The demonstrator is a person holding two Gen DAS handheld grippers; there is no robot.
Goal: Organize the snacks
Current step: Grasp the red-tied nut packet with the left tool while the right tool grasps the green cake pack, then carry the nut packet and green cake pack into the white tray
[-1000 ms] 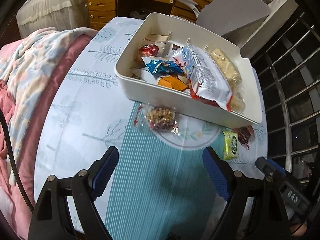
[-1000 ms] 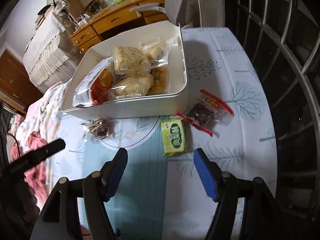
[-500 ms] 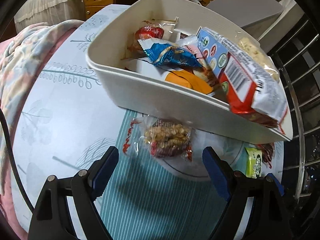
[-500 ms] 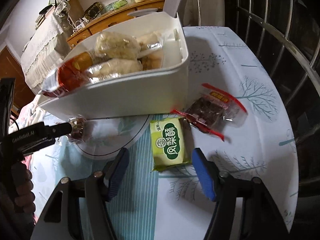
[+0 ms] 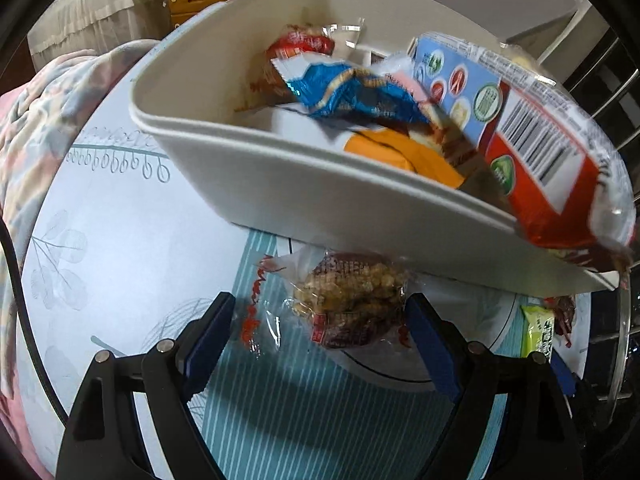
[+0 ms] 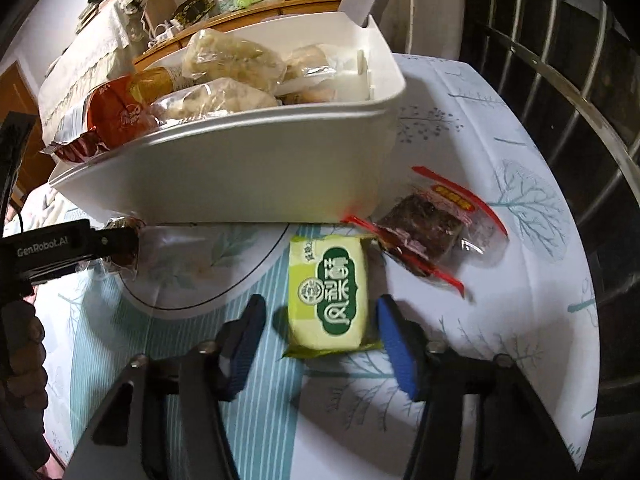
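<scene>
Two pairs of tongs reach over a round counter (image 6: 500, 128) covered in a pale cloth printed with trees. Largest on it is a white bin (image 5: 320, 196), already crowded with wrapped snacks; one big red and white packet (image 5: 540, 152) hangs over its near rim.

Three small snacks lie loose on the counter in front of the bin. A clear packet of nut brittle (image 5: 348, 304) sits just below the bin wall, between the wide-open left tongs (image 5: 320, 332), which hold nothing. A green pastry packet (image 6: 328, 292) lies flat between the right tongs (image 6: 320, 328), also wide open and empty, with one blue pad close to its edge. A dark cake in a red-edged clear wrapper (image 6: 428, 228) lies just beside the green packet, its wrapper touching or overlapping it.

Likely risks: the brittle's slack wrapper may slip if only film is pinched, and closing on the green packet could drag the dark cake along. Dropping more into the full bin might tip the overhanging packet out.
</scene>
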